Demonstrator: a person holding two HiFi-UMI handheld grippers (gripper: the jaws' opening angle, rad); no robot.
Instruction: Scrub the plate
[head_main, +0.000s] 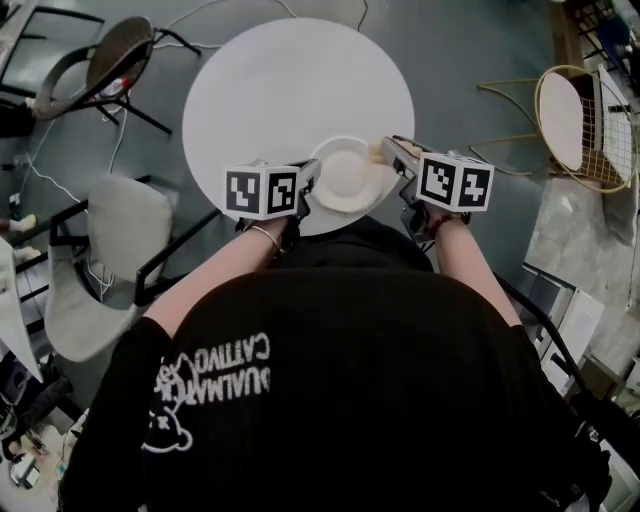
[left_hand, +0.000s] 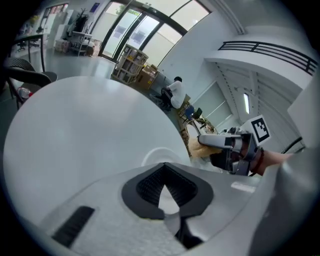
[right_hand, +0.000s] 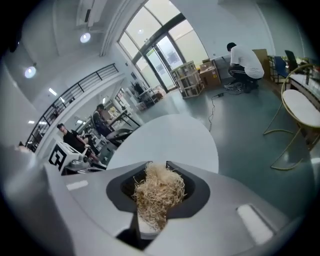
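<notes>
A white plate (head_main: 347, 176) is at the near edge of the round white table (head_main: 290, 80). My left gripper (head_main: 306, 192) is shut on the plate's left rim. In the left gripper view only a pale sliver of the plate (left_hand: 161, 154) shows past the closed jaws of the left gripper (left_hand: 167, 194). My right gripper (head_main: 393, 156) is at the plate's right rim, shut on a tan fibrous scrubber (right_hand: 159, 186). The wad fills the jaws of the right gripper (right_hand: 154, 197). The scrubber (left_hand: 201, 150) also shows in the left gripper view, at the tip of the right gripper (left_hand: 212, 141).
A dark chair (head_main: 100, 62) stands at the back left and a grey chair (head_main: 105, 255) at the near left. On the right stands a gold wire-frame chair (head_main: 575, 120). Cables run across the floor. People and shelves are far off in the hall.
</notes>
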